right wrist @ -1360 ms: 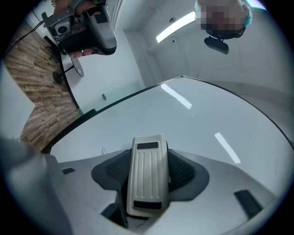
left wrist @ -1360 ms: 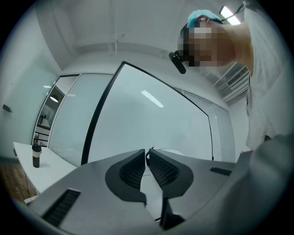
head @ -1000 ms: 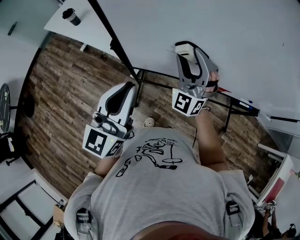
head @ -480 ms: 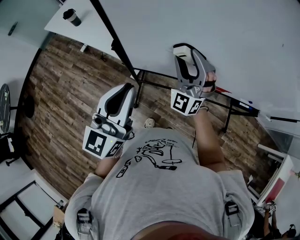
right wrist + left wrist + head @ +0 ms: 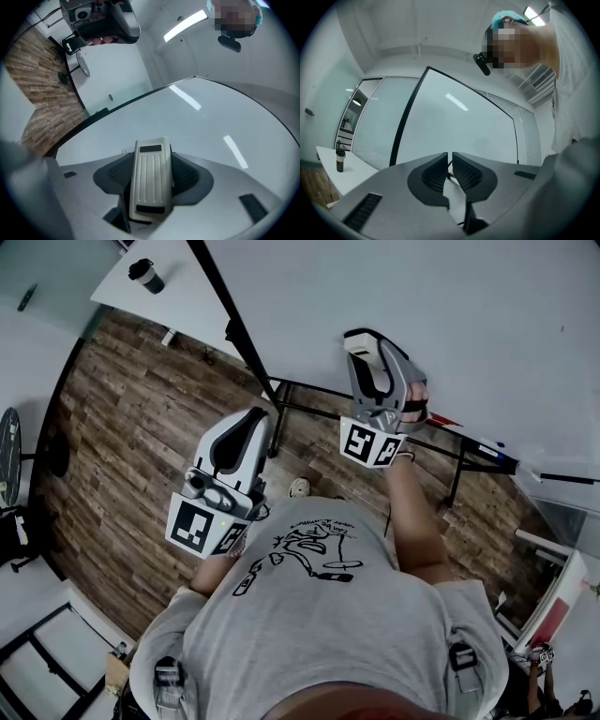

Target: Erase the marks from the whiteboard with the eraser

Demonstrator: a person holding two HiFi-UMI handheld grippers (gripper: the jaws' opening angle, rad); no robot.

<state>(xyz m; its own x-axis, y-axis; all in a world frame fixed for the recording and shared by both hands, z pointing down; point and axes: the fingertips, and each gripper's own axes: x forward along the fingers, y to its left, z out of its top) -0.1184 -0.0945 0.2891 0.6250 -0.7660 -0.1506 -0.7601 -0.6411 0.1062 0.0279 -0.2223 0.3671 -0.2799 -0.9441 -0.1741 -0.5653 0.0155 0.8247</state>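
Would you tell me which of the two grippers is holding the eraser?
The right gripper: its jaws clamp a white ribbed eraser; the left gripper has its jaws nearly together, empty.

The large white whiteboard (image 5: 197, 122) is seen smooth and glossy; before the whiteboard, the cream ribbed plastic eraser (image 5: 150, 180) is shown matt; below the whiteboard, the brown plank floor (image 5: 122, 427) is shown as grained, matt wood.

Right gripper (image 5: 151, 176): jaws clamped on the eraser (image 5: 150, 178), ribbed back facing the camera. Whiteboard (image 5: 201, 122) fills the view ahead, black-framed, reflecting ceiling lights. Wood floor (image 5: 40, 84) at left.
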